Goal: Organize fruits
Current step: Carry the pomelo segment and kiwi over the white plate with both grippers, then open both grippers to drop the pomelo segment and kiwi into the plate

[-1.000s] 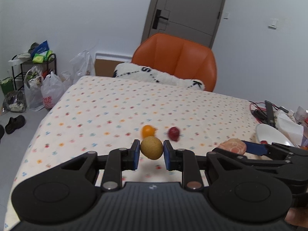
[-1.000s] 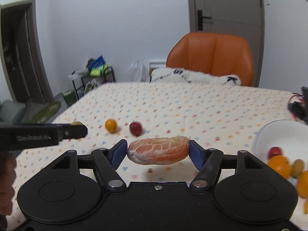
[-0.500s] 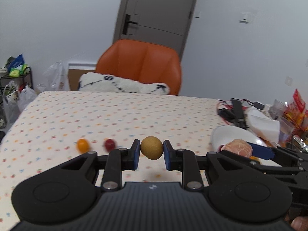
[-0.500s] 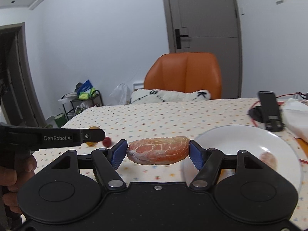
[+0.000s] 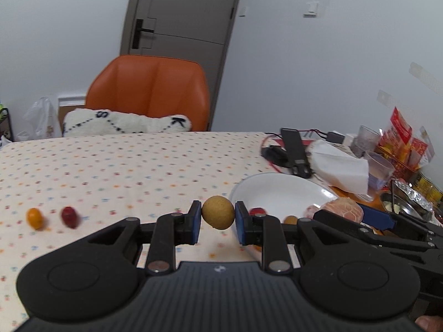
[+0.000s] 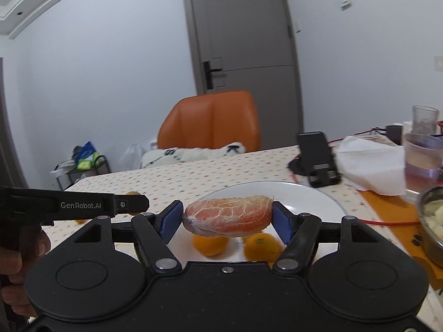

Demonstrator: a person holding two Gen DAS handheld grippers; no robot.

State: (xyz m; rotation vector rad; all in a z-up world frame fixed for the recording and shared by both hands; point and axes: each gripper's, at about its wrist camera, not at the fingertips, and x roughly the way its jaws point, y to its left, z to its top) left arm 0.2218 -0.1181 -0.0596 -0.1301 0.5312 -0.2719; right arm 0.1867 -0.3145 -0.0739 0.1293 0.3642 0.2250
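My left gripper [image 5: 218, 215] is shut on a small round tan fruit [image 5: 218, 212], held just left of the white plate [image 5: 279, 191]. My right gripper [image 6: 227, 218] is shut on a peeled pink citrus segment [image 6: 227, 218] above the near part of the plate [image 6: 310, 196], where two oranges [image 6: 210, 244] [image 6: 260, 247] lie below it. From the left wrist view the segment [image 5: 343, 210] hangs over the plate's right side, and a red fruit [image 5: 257, 211] and a small tan one [image 5: 290, 220] rest in the plate. On the cloth at the left lie a small orange fruit [image 5: 35, 218] and a red fruit [image 5: 69, 217].
A dotted tablecloth [image 5: 110, 166] covers the table. Behind the plate sit a black phone stand [image 5: 295, 152], cables, a white tissue [image 5: 340, 163], plastic cups [image 6: 422, 160] and snack packets. A metal bowl [image 6: 432, 221] stands at the right. An orange chair [image 5: 149, 91] with a cushion is behind.
Both grippers swung right toward the plate with their fruit; the plate now lies under the right gripper, and the two loose fruits have slid to the far left of the left wrist view.
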